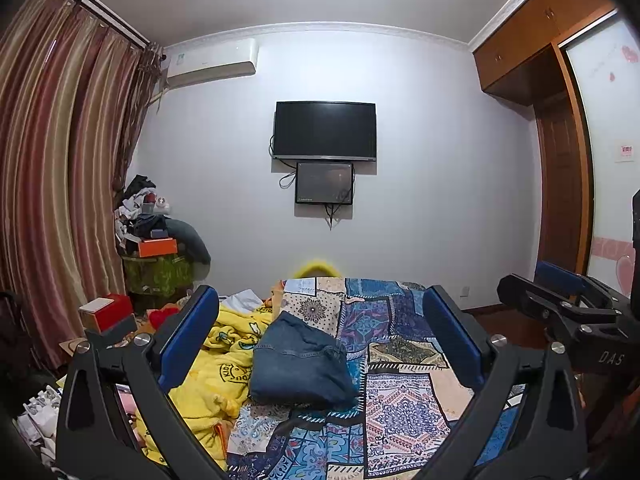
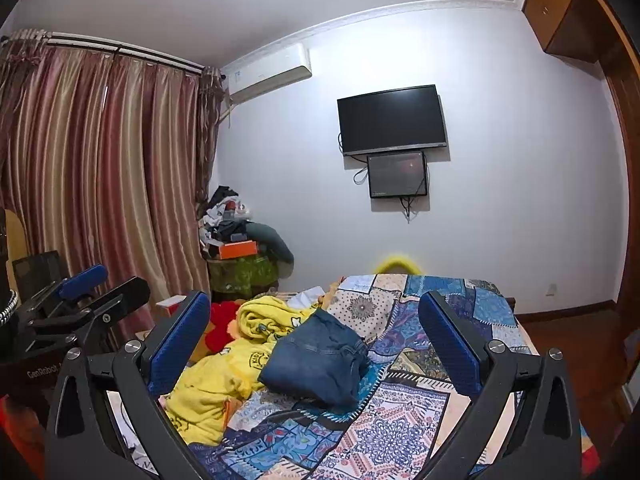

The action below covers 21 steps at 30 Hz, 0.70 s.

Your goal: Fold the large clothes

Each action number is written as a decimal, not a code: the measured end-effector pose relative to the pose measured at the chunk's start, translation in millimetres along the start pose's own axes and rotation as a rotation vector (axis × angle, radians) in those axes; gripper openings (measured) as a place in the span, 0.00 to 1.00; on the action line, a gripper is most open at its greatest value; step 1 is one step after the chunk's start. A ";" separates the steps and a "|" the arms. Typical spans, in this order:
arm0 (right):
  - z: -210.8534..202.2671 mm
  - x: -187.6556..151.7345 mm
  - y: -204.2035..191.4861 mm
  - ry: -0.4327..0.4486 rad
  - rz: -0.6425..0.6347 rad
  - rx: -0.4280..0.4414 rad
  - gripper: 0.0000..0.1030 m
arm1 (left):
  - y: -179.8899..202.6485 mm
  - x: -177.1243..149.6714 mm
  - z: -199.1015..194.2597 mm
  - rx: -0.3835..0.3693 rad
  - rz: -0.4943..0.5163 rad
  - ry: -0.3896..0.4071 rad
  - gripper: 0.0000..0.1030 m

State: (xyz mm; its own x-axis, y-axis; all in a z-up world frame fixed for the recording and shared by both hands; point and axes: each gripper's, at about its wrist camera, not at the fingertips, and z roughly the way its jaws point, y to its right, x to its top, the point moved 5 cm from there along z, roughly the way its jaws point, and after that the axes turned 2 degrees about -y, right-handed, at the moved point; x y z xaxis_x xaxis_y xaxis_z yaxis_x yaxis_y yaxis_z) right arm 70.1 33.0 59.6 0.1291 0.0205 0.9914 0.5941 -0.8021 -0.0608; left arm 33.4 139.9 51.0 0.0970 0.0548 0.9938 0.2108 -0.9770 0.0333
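two grippers are in view, each with two blue-padded fingers spread wide and nothing between them: the left gripper (image 1: 320,340) and the right gripper (image 2: 316,344) both hang above the bed with jaws fully apart, touching no cloth. framed between the fingers lies one pair of folded jeans (image 1: 300,364) (image 2: 320,356), a compact dark-blue bundle resting on the patchwork bedspread (image 1: 400,412) (image 2: 400,420); its long axis seems to run from the near edge of the bed toward the far wall, narrower end away, though the fisheye bend makes that uncertain. just beside the jeans on their left, touching them, sits one crumpled yellow garment (image 1: 216,376) (image 2: 224,376) with printed badges. beyond it, one red plush (image 2: 220,330). on the far wall hang one television (image 1: 325,130) and one smaller screen (image 1: 324,183) beneath it, with one air conditioner (image 1: 212,62) near the striped curtains (image 1: 60,160).
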 end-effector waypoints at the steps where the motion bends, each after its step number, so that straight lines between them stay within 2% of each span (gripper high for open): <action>1: -0.1 -0.9 0.1 -0.001 0.002 0.000 1.00 | 0.1 -0.2 0.7 -0.001 0.000 -0.001 0.99; 21: -5.3 1.3 3.4 -0.018 0.025 -0.005 1.00 | 7.7 -3.8 6.8 -0.013 0.016 -0.020 1.00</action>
State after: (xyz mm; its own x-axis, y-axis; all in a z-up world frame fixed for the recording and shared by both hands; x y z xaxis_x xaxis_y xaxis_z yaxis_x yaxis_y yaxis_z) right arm 68.1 27.1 61.3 0.1584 0.0107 0.9873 0.5861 -0.8058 -0.0853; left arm 41.3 133.6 46.7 0.1198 0.0430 0.9919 0.1961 -0.9804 0.0188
